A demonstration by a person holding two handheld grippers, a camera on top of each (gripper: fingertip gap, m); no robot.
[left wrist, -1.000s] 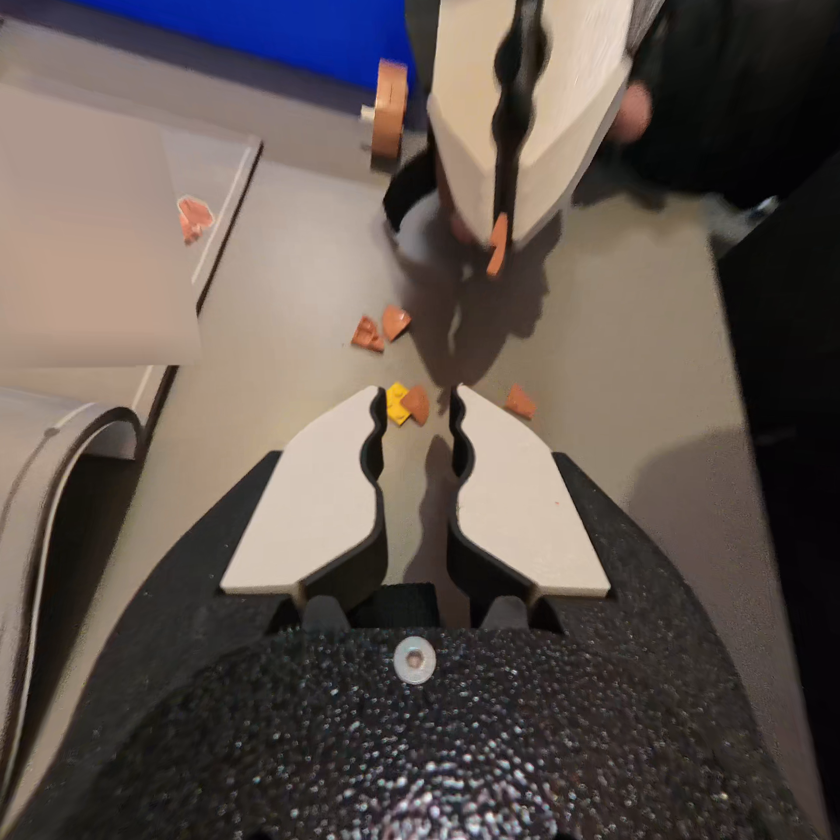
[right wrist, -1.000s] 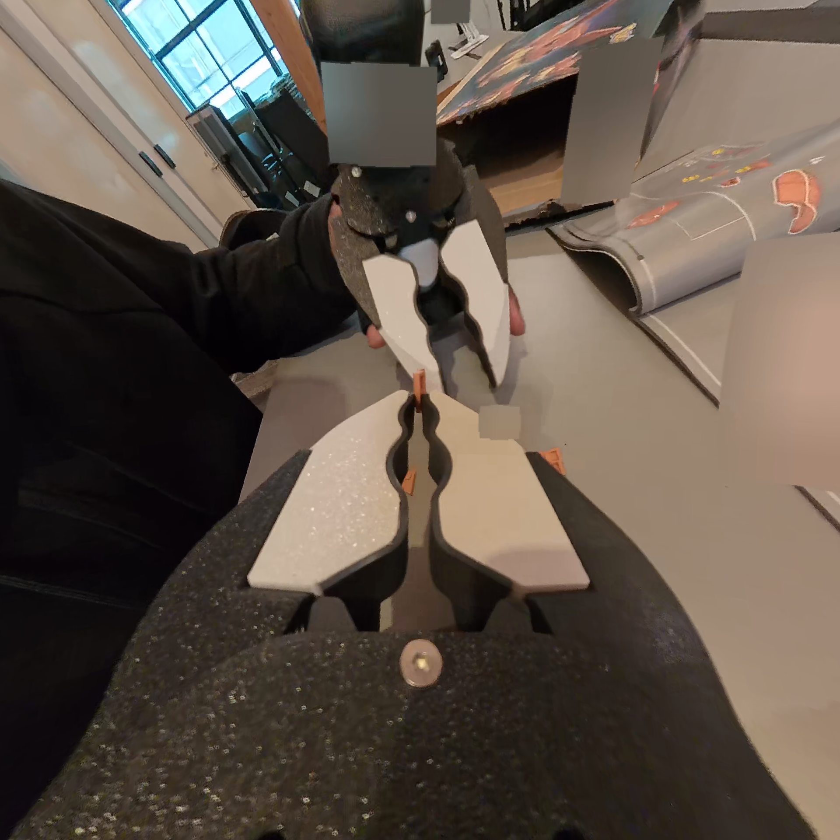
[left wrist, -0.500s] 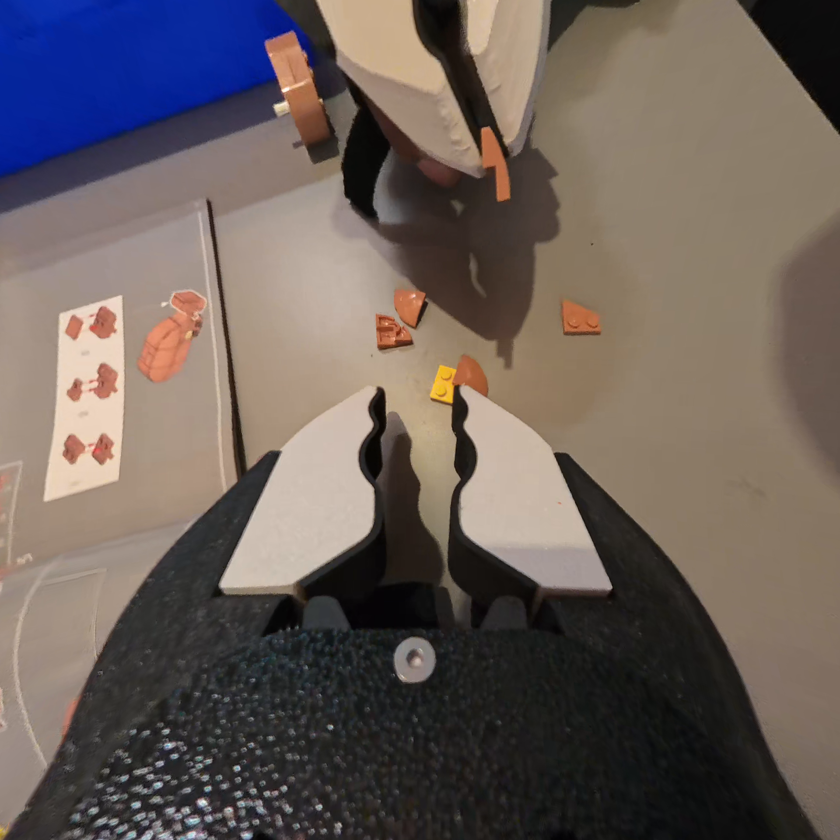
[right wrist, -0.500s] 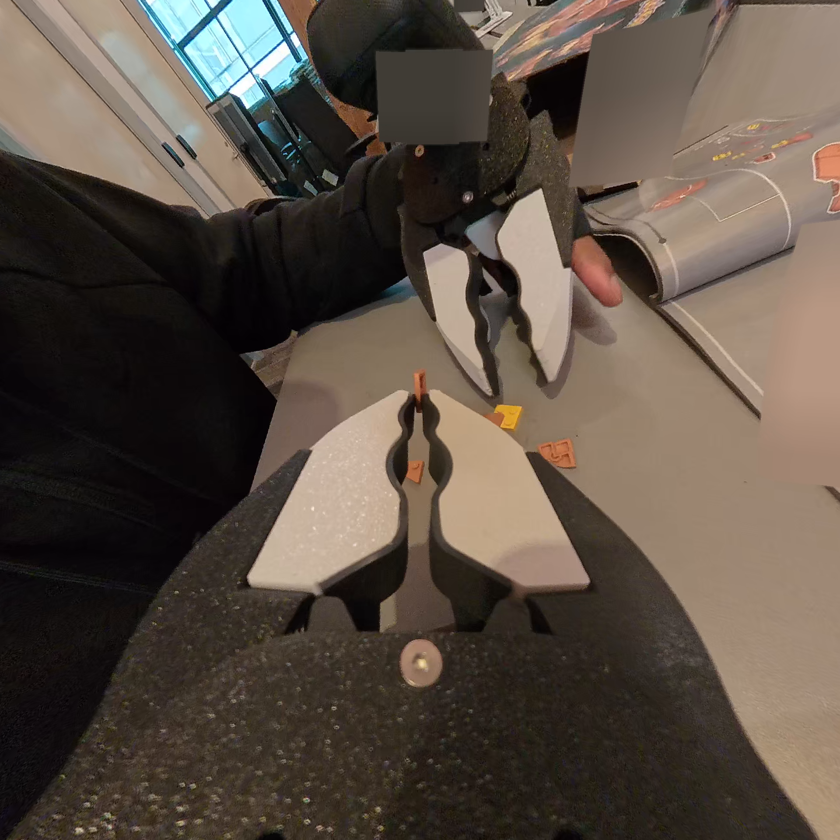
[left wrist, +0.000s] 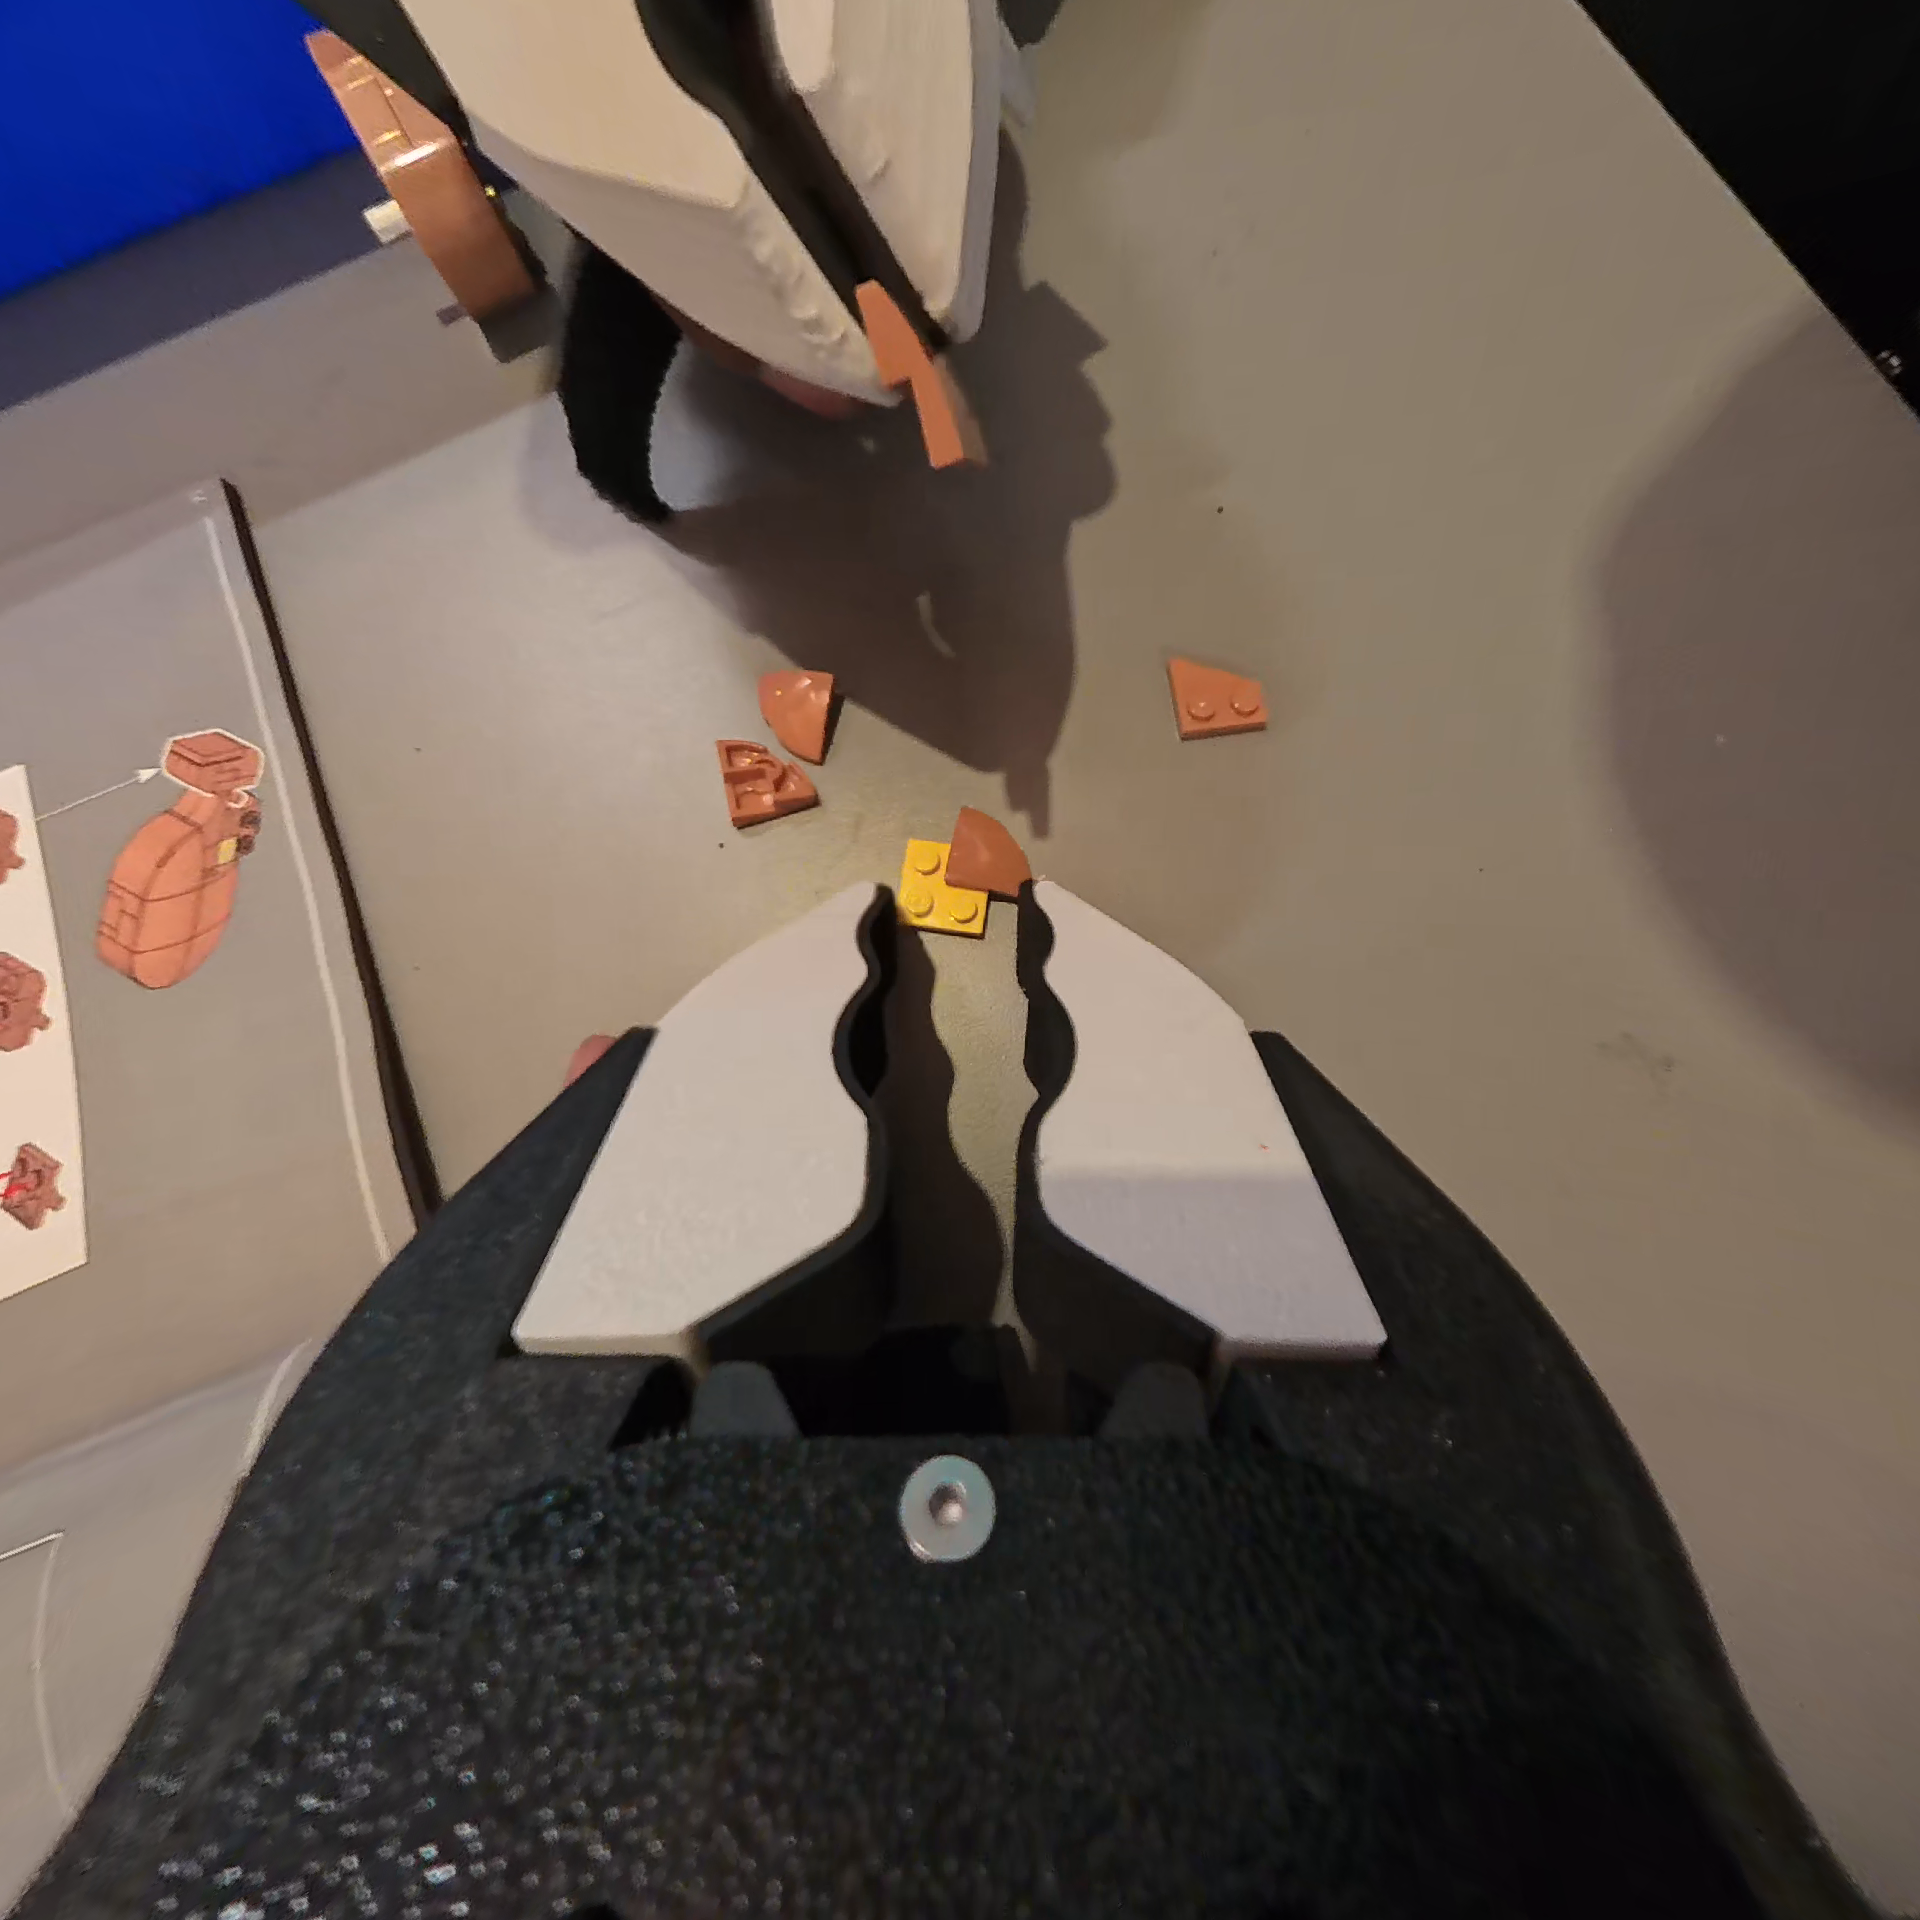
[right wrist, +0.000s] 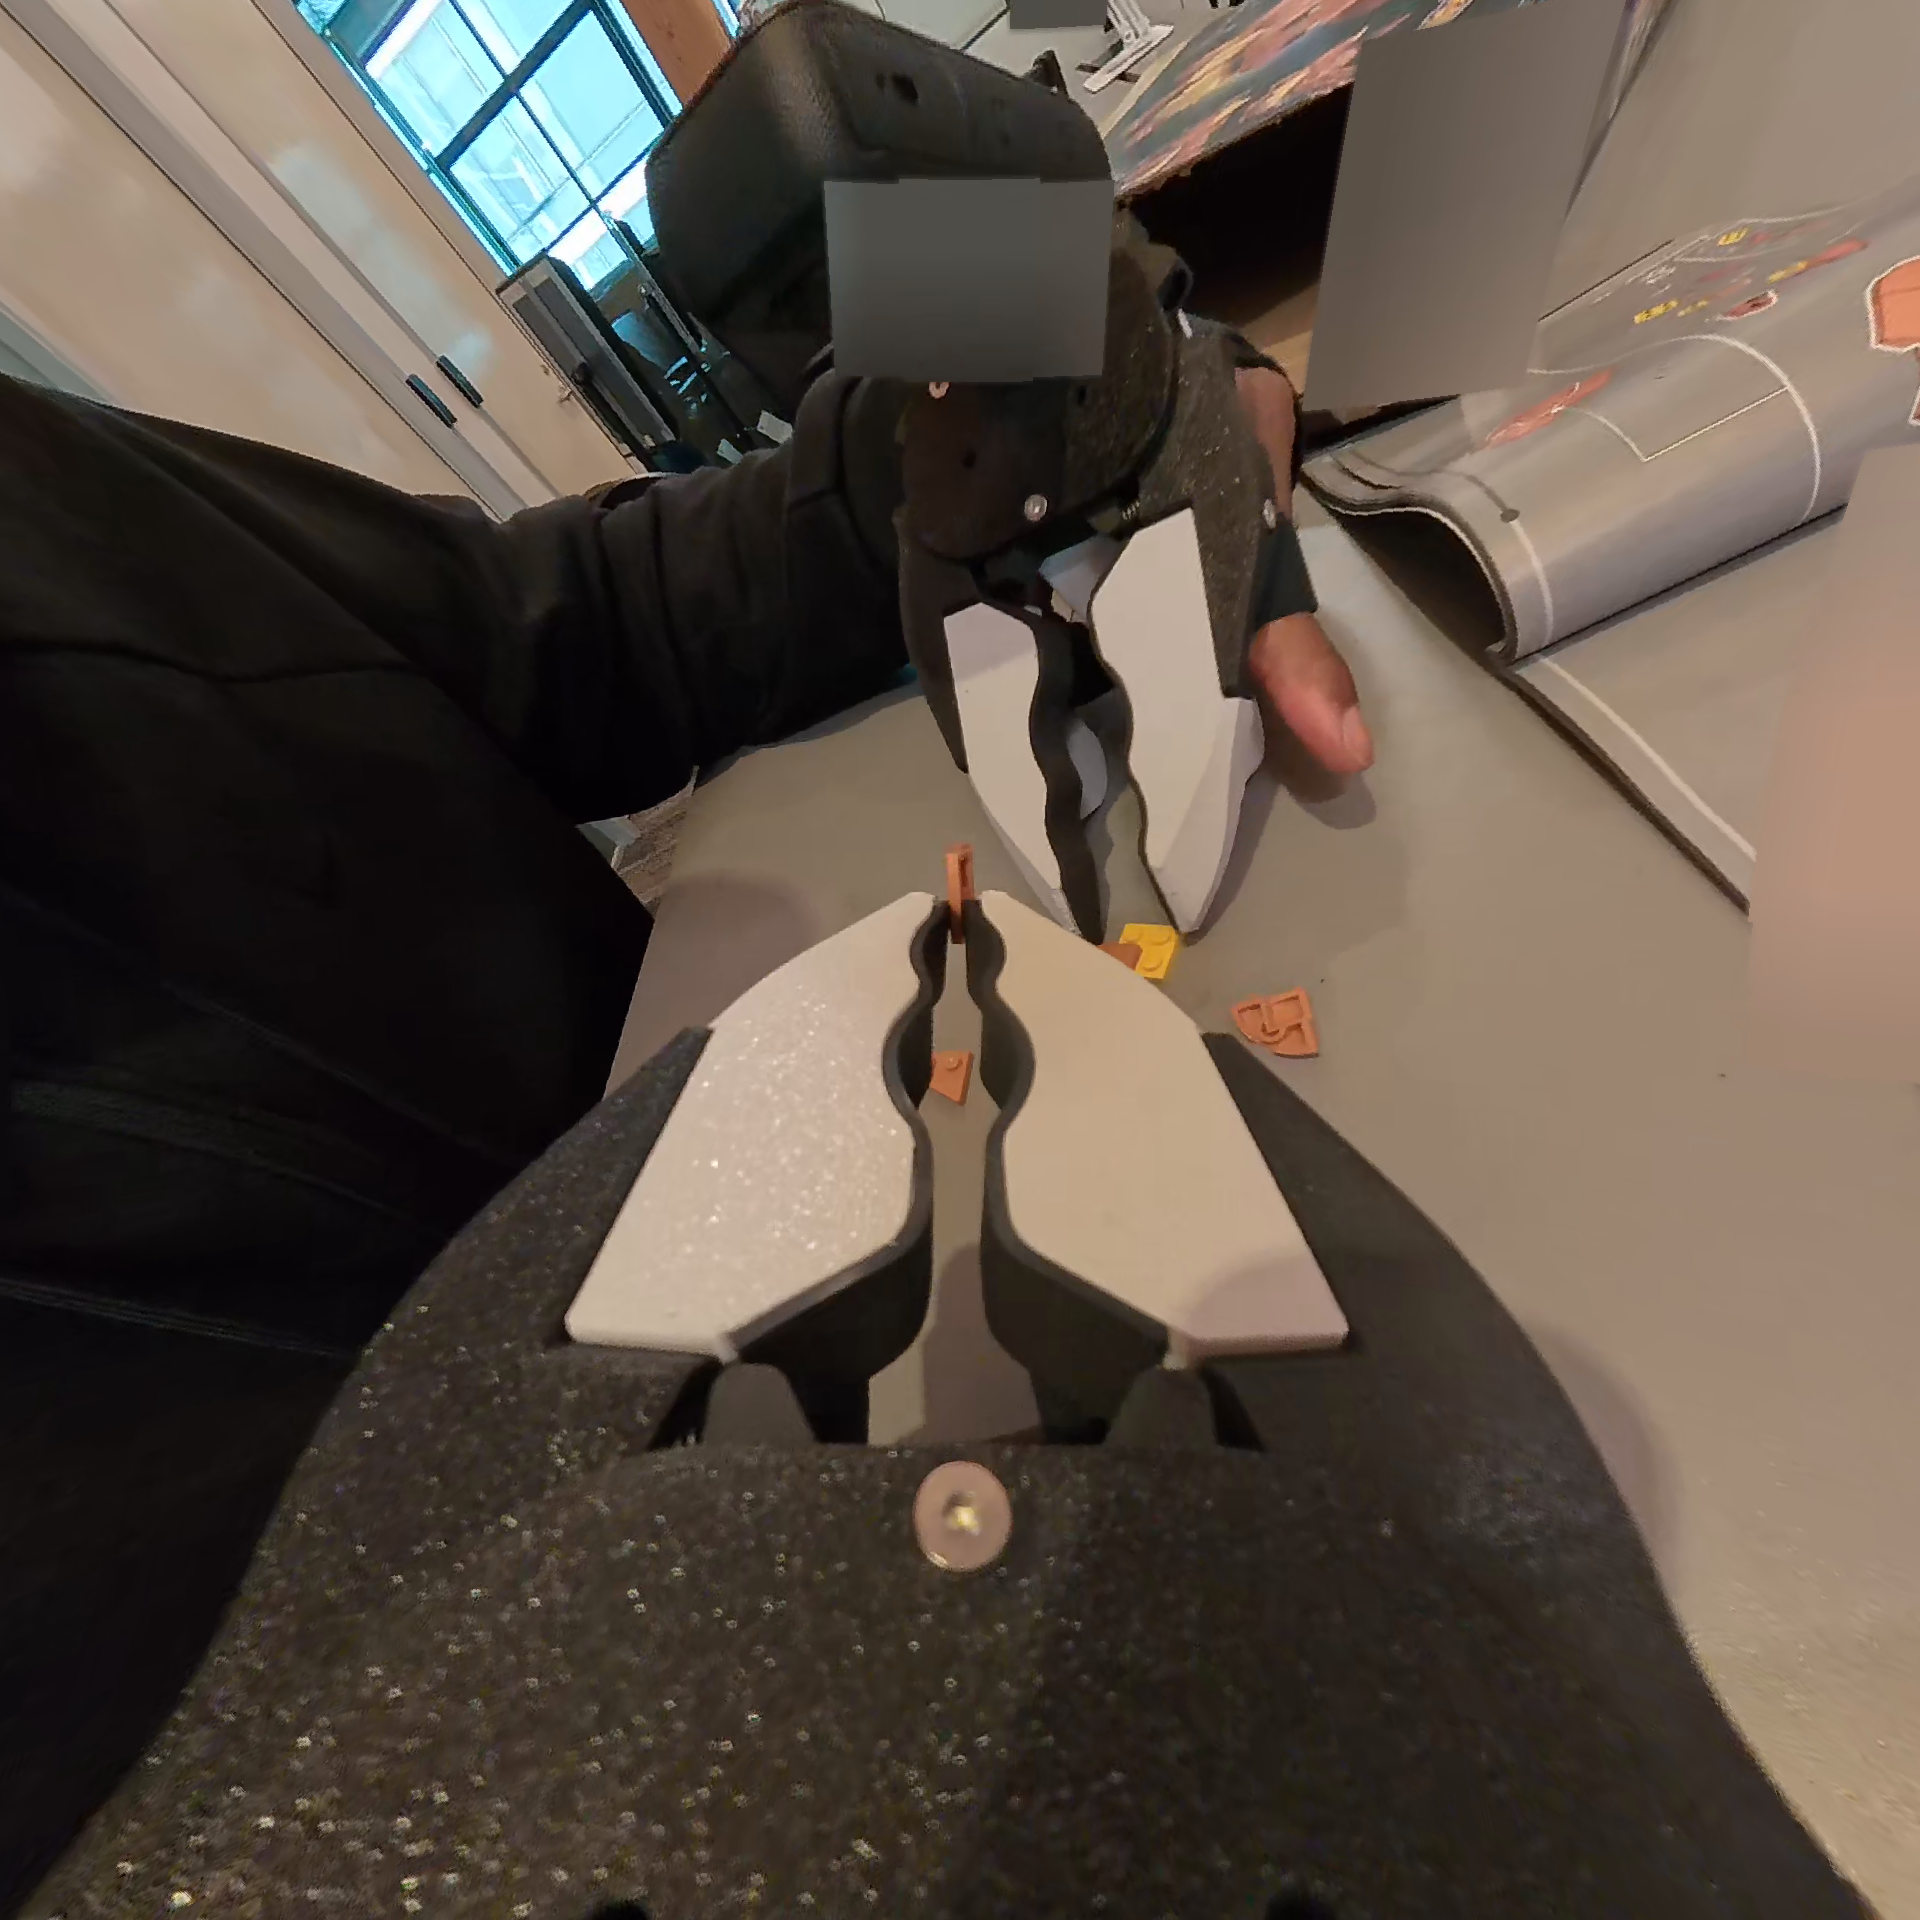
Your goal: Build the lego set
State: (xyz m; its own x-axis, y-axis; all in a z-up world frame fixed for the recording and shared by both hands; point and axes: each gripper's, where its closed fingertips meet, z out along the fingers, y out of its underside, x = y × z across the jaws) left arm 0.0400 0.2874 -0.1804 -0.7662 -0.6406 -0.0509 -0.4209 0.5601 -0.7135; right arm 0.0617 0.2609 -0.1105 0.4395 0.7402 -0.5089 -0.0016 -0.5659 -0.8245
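Observation:
My left gripper [left wrist: 961, 909] is open and low over the grey table [left wrist: 1403, 468]. Its two fingertips stand on either side of a yellow square plate [left wrist: 940, 894] that carries an orange quarter-round tile [left wrist: 987, 857]. The right wrist view shows the same: the left gripper [right wrist: 1138, 925] straddles the yellow plate [right wrist: 1155, 948] without pressing on it. My right gripper [right wrist: 961, 914] is shut on a thin orange plate [right wrist: 958, 883], held on edge at its fingertips. In the left wrist view the right gripper [left wrist: 914, 358] hovers above the table with that orange plate [left wrist: 930, 400].
Loose orange pieces lie nearby: a quarter-round tile [left wrist: 798, 712], an upturned quarter piece [left wrist: 764, 784] and a studded wedge plate [left wrist: 1216, 698]. An orange-brown build [left wrist: 436, 229] stands at the back left. An open instruction booklet [left wrist: 156, 883] lies at the left. My hands' fingertips stand some 8 centimetres from each other. My left tips are roughly 4 centimetres from the upturned quarter piece [left wrist: 764, 784]. The right camera catches it too, in the right wrist view [right wrist: 1278, 1028].
My left gripper has come down closer to the yellow plate and its jaws have narrowed a little around it. My right gripper has kept its hold on the orange plate.

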